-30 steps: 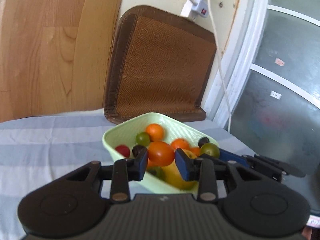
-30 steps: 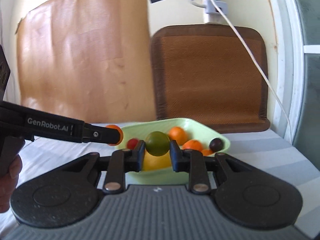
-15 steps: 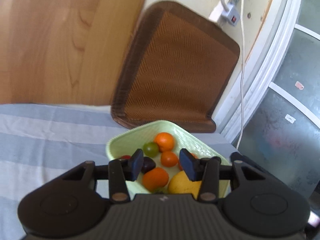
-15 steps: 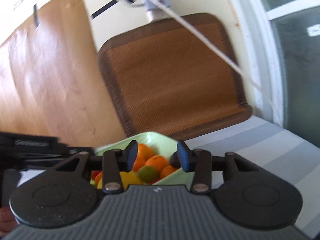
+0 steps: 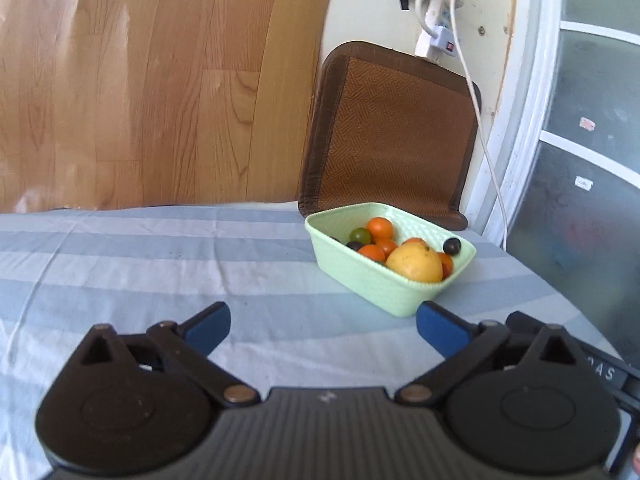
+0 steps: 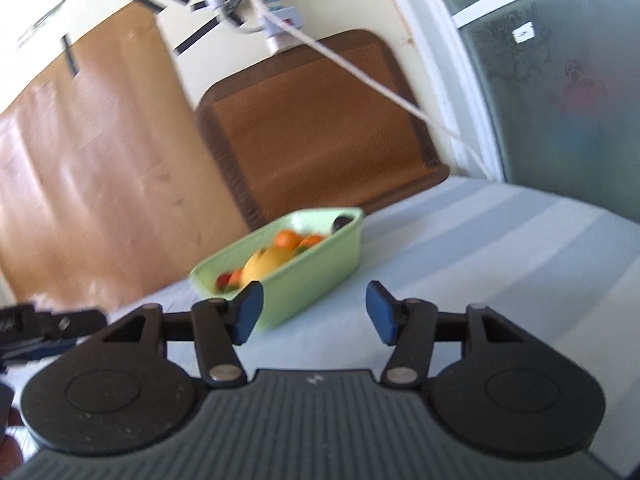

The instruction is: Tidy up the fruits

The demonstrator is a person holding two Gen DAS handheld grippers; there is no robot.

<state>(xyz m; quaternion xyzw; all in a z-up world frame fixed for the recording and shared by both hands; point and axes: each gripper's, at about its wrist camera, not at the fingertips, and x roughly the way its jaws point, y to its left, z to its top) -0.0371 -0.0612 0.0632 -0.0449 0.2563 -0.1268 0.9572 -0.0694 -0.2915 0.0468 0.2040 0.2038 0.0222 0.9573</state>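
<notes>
A pale green bowl (image 5: 360,276) stands on the striped cloth at the far right. It holds a big yellow fruit (image 5: 416,264), several orange tomatoes (image 5: 380,228), a green one (image 5: 360,235) and a dark grape (image 5: 452,245). My left gripper (image 5: 322,326) hovers short of the bowl, jaws opening wide with nothing between them. In the right wrist view the same bowl (image 6: 304,276) lies just beyond my right gripper (image 6: 315,314). Its jaws are opening too, and no fruit is between the pads.
A brown woven mat (image 5: 392,136) leans on the wall behind the bowl, with a white cable (image 5: 484,140) hanging from a power strip (image 5: 434,36). A wooden panel (image 5: 140,80) fills the back left, a glass door (image 5: 592,160) the right. Blue-striped cloth (image 5: 160,272) covers the table.
Both grippers have let go of their fruit, an orange tomato and a green one, into the bowl. They have drawn back from it with jaws spread; the right one has rolled.
</notes>
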